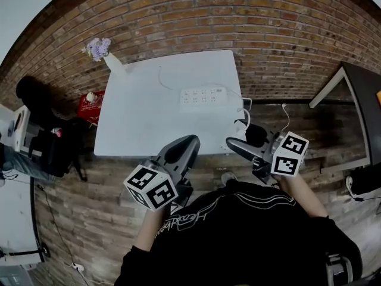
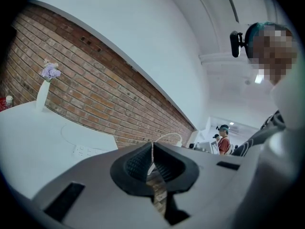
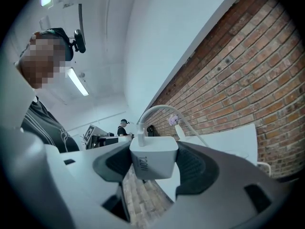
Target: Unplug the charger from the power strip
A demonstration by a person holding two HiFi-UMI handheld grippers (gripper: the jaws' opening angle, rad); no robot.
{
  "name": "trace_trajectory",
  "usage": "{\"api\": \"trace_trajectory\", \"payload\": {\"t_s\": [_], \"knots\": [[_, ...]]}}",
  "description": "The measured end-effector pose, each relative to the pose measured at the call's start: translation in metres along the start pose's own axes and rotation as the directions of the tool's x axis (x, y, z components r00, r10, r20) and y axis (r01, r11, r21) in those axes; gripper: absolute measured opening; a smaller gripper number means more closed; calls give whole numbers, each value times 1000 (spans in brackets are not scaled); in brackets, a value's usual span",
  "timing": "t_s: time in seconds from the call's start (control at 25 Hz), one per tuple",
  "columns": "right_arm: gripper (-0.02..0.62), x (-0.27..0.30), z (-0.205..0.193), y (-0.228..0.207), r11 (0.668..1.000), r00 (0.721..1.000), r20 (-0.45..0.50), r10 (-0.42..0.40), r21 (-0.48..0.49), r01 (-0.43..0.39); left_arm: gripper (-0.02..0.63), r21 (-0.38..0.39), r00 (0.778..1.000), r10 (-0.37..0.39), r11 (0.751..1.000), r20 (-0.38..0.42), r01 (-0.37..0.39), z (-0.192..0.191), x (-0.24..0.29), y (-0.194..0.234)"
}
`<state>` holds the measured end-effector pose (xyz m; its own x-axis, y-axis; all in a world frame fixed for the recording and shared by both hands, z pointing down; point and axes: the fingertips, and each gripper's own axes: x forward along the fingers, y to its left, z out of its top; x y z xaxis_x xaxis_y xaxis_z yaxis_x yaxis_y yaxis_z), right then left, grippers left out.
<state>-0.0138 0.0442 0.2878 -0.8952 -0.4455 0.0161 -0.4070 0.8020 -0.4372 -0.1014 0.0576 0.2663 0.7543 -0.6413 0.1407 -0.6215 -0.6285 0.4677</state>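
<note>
Charger, a white block, is pinched between the right gripper's pads, with its cable arching forward from the top. It looks already free of the power strip. The strip lies ahead and slightly left of that gripper on the white table, long axis crosswise. Beside it, the left gripper is pressed together on nothing. A vase stands at the table's far left corner, and nothing lies between the grippers and the strip.

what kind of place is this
Probably an indoor office-style workspace: a brick wall, a white table carrying a power strip, and another person at equipment desks in the background.
</note>
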Motion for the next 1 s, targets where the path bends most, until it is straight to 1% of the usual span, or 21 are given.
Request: {"api": "trace_trajectory", "payload": {"t_s": [0.2,0.44,1.0], "knots": [[244,-1,2,10,1000,1000,10,-10,-25,10,12,12,1000,-15,1000,-15,15,0,-7,-6],[244,-4,-4,10,1000,1000,1,-25,-19,25,12,5,1000,-26,1000,-12,26,-2,-7,-6],[244,-3,-9,4,999,999,-7,-51,-5,51,12,-2,998,-51,999,-34,51,-6,-3,-2]]}}
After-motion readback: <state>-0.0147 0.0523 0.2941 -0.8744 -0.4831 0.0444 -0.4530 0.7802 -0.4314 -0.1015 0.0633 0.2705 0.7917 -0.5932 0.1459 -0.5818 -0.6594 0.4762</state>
